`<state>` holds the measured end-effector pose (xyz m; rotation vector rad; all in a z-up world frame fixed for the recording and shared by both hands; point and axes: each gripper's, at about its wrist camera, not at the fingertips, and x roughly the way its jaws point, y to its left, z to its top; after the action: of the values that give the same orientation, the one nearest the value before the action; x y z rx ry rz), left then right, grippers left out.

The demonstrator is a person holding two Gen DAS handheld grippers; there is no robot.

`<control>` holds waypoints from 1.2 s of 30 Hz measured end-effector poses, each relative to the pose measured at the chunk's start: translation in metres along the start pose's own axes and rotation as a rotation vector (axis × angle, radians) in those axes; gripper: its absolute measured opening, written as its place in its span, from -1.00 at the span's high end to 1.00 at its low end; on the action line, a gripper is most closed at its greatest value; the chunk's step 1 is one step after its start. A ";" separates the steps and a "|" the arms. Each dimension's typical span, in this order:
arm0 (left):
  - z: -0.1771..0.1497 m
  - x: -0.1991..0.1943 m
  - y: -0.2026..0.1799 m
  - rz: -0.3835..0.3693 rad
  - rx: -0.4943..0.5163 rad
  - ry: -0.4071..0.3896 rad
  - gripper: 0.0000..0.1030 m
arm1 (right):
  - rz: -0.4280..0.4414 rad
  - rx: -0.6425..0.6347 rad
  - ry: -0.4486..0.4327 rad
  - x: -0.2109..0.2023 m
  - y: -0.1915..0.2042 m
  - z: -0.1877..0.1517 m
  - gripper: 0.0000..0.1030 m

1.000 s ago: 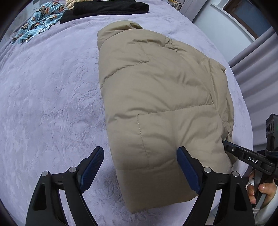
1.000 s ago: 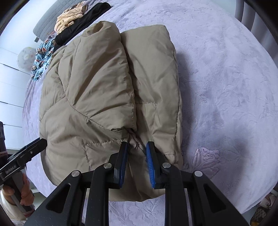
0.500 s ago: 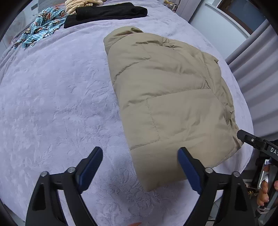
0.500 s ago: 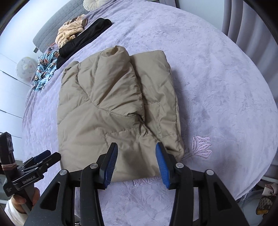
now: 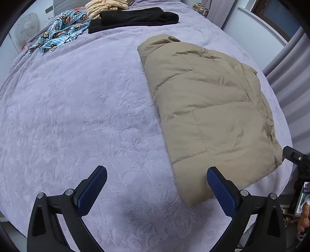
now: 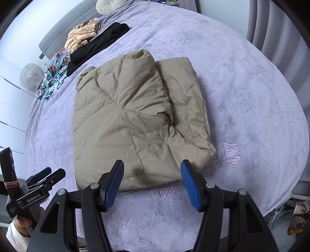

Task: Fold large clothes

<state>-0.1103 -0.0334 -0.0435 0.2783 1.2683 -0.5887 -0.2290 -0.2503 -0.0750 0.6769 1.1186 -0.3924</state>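
A beige puffer jacket [image 5: 209, 108] lies folded on the lilac bedspread [image 5: 77, 116]. It also shows in the right wrist view [image 6: 135, 120], with a sleeve folded over its top. My left gripper [image 5: 157, 186] is open and empty, above the bedspread just left of the jacket's near corner. It also shows at the left edge of the right wrist view [image 6: 46, 174]. My right gripper [image 6: 153, 182] is open and empty, just short of the jacket's near edge. Its tip shows at the right edge of the left wrist view [image 5: 296, 157].
At the far end of the bed lie a black garment [image 5: 133, 18], a blue monkey-print cloth [image 5: 62, 29] and a cream striped garment [image 6: 83, 34]. A round cushion [image 6: 109, 5] sits by the grey headboard. Grey curtains [image 6: 279, 29] hang to the right. The bed's edge is close below both grippers.
My right gripper has let go of the jacket's near edge, opened wide and drawn back. My left gripper, open throughout, has pulled back and to the left, off the jacket.
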 end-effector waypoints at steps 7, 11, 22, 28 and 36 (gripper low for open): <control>0.015 0.008 -0.005 0.034 -0.060 0.009 -1.00 | 0.049 -0.045 0.046 0.008 -0.006 0.035 -0.56; 0.027 0.014 -0.010 0.057 -0.082 0.006 -1.00 | 0.082 -0.052 0.074 0.018 -0.016 0.057 -0.72; 0.050 0.034 -0.028 0.052 -0.107 0.039 -1.00 | 0.118 -0.066 0.144 0.043 -0.049 0.089 -0.72; 0.060 0.043 -0.018 -0.059 -0.144 0.060 -1.00 | 0.147 -0.048 0.170 0.055 -0.066 0.097 -0.73; 0.076 0.068 0.011 -0.272 -0.249 0.089 -1.00 | 0.244 0.016 0.219 0.078 -0.087 0.106 -0.74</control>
<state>-0.0304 -0.0808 -0.0871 -0.0781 1.4620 -0.6465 -0.1779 -0.3827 -0.1434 0.8757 1.2228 -0.1201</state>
